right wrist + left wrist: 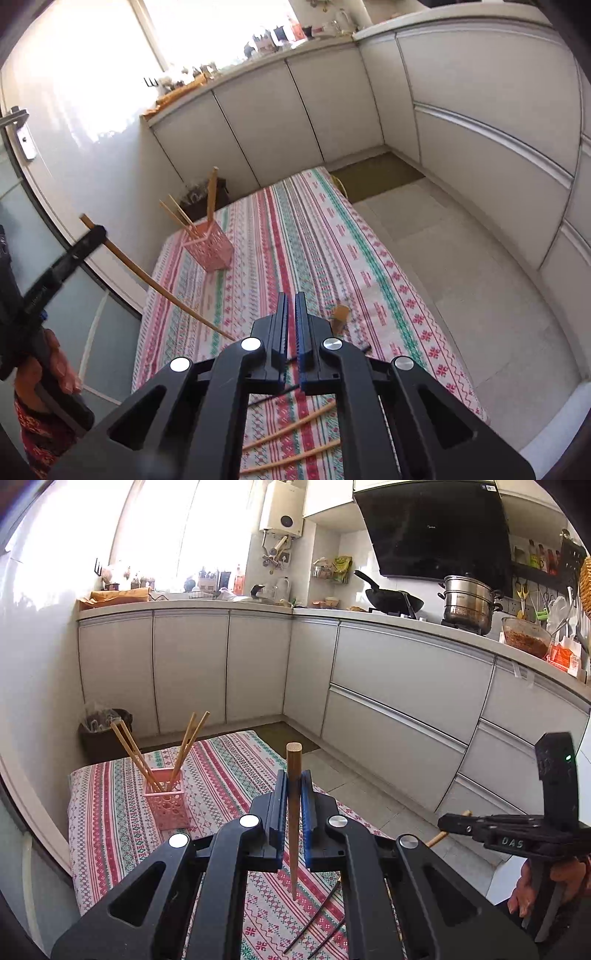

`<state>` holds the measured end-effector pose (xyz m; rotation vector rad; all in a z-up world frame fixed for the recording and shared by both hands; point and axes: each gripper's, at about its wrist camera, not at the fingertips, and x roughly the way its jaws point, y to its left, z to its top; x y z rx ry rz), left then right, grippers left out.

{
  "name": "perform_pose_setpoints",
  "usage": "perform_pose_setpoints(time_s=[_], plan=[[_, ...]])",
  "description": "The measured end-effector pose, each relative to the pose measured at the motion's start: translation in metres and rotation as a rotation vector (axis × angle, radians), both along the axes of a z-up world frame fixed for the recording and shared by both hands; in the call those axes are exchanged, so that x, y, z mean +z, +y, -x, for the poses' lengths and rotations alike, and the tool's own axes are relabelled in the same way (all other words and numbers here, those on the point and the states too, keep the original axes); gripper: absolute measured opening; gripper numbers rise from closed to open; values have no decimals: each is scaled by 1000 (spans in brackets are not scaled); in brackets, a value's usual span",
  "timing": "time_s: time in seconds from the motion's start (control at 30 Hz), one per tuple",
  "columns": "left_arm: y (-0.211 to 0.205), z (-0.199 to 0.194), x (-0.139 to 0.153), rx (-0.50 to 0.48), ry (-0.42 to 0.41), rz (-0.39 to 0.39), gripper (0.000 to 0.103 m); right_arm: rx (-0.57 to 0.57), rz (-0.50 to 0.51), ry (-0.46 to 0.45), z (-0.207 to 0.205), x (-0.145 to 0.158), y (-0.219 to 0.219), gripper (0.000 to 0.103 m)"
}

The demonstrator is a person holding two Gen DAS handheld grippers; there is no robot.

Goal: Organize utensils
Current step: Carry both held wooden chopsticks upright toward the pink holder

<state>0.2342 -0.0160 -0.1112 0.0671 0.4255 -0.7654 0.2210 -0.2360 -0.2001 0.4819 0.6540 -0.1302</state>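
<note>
Both grippers gripped chopsticks above the striped cloth.
The left gripper clamped a tapered wooden chopstick; the right gripper pinched a thin dark chopstick, which could slip before reaching the pink perforated plastic holder.

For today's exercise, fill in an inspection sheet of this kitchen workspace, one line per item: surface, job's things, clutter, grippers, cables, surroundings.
Surface: low table under a striped patterned cloth.
Job's things: pink holder with four wooden chopsticks standing in it; loose wooden chopsticks and dark chopsticks lying on the cloth.
Clutter: nothing seen on the table.
Grippers: left hand-held gripper shut on a wooden chopstick; right hand-held gripper shut on a dark chopstick.
Cables: nothing seen.
Surroundings: grey cabinets, wok, steel pot, bin.
</note>
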Motion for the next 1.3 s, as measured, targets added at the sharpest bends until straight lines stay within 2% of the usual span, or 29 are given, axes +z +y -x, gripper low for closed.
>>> perform_pose_setpoints(time_s=[0.03, 0.07, 0.1, 0.17, 0.27, 0.33, 0.47, 0.63, 0.73, 0.8, 0.83, 0.87, 0.93, 0.97, 1.03, 1.07, 1.1, 1.17, 1.3], plan=[[1, 1, 1, -1, -2, 1, 6, -24, -35, 21, 1, -8, -10, 7], [2, 1, 1, -1, -3, 1, 6, -46, -95, 46, 0, -17, -23, 16], [2, 1, 1, 0, -1, 2, 6, -64, -172, 105, -3, -29, -36, 34], [2, 0, 0, 1, 6, 2, 6, -113, -390, 194, -3, -60, -63, 52], [0, 0, 0, -8, 9, -1, 6, -199, -680, 322, 9, -106, -87, 53], [-2, 0, -1, -16, 11, -2, 6, -270, -778, 384, 22, -124, -93, 53], [-6, -1, -3, -32, 16, -1, 6, -366, -860, 519, 30, -150, -99, 53], [-6, -1, -5, -47, 19, 3, 6, -516, -944, 575, 31, -180, -117, 53], [-7, -3, -7, -53, 24, 0, 6, -616, -1052, 621, 32, -206, -128, 53], [-7, -4, -8, -58, 27, -4, 6, -690, -1148, 589, 36, -214, -138, 67], [-7, -4, -8, -57, 26, -7, 6, -717, -1194, 595, 36, -217, -141, 68], [-7, -5, -8, -58, 25, -9, 6, -740, -1225, 601, 38, -219, -143, 68], [-6, -6, -7, -54, 25, -5, 6, -721, -1214, 626, 35, -219, -145, 64], [-5, -6, -7, -54, 26, -2, 6, -712, -1190, 645, 35, -217, -144, 55], [-4, -5, -7, -54, 25, 2, 6, -691, -1162, 656, 34, -216, -143, 44], [-5, -4, -7, -55, 25, 2, 6, -675, -1155, 652, 33, -218, -142, 17], [-5, -3, -7, -57, 24, 1, 6, -660, -1161, 625, 34, -222, -142, 10], [-4, -1, -7, -60, 21, -2, 6, -677, -1185, 609, 41, -224, -140, 8], [1, 0, -4, -50, 16, 9, 6, -602, -1059, 593, 29, -209, -131, 8]])
